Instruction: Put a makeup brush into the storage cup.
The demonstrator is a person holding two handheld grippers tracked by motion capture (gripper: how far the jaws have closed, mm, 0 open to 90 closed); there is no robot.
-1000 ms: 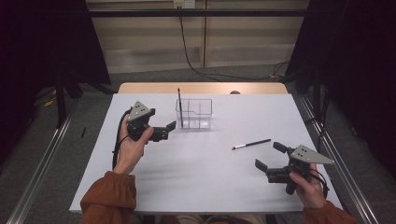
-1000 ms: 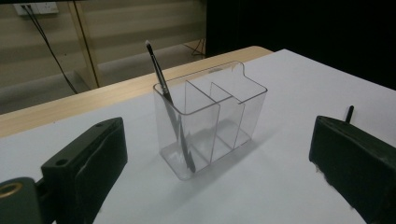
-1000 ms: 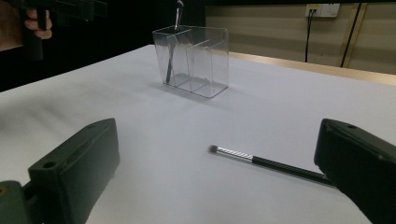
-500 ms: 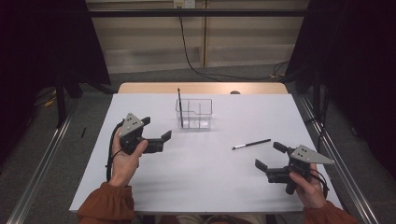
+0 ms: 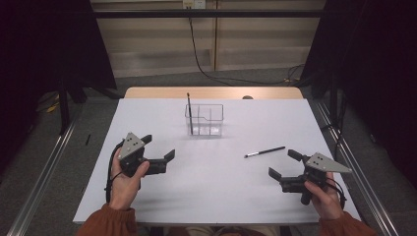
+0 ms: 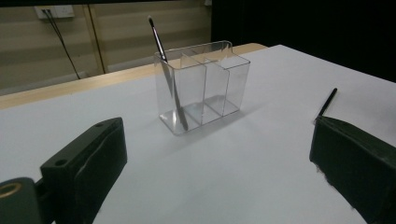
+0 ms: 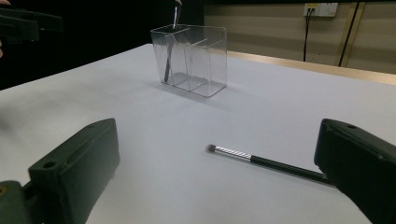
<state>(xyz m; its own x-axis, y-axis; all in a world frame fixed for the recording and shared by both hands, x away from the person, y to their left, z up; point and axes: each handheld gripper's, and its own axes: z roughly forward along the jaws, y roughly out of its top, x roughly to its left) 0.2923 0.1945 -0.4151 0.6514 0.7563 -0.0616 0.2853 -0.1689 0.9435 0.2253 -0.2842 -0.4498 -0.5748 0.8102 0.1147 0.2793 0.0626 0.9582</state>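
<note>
Your left gripper is hanging over the left part of the white table with its two black jaws spread wide and nothing between them. In the left gripper view those jaws are framing the clear plastic organiser box with three compartments, which is sitting well ahead of them on the tabletop. You're gripping the handle from below with your left hand, and the orange sleeve is coming in from the bottom edge.

Your right gripper is sitting low over the right side of the table, jaws also wide apart and holding nothing. The thin black makeup brush with the silver ferrule is lying flat on the table just ahead of it; in the right gripper view it's running from near the middle toward the right jaw, dark bristle tip pointing left. It's not touching either jaw as far as I can tell.

Further out, toward the far middle of the table, the organiser is standing upright with a second slim dark brush leaning in its leftmost compartment, sticking up above the rim. The loose brush is lying well apart from the organiser, to its right and nearer you.
</note>
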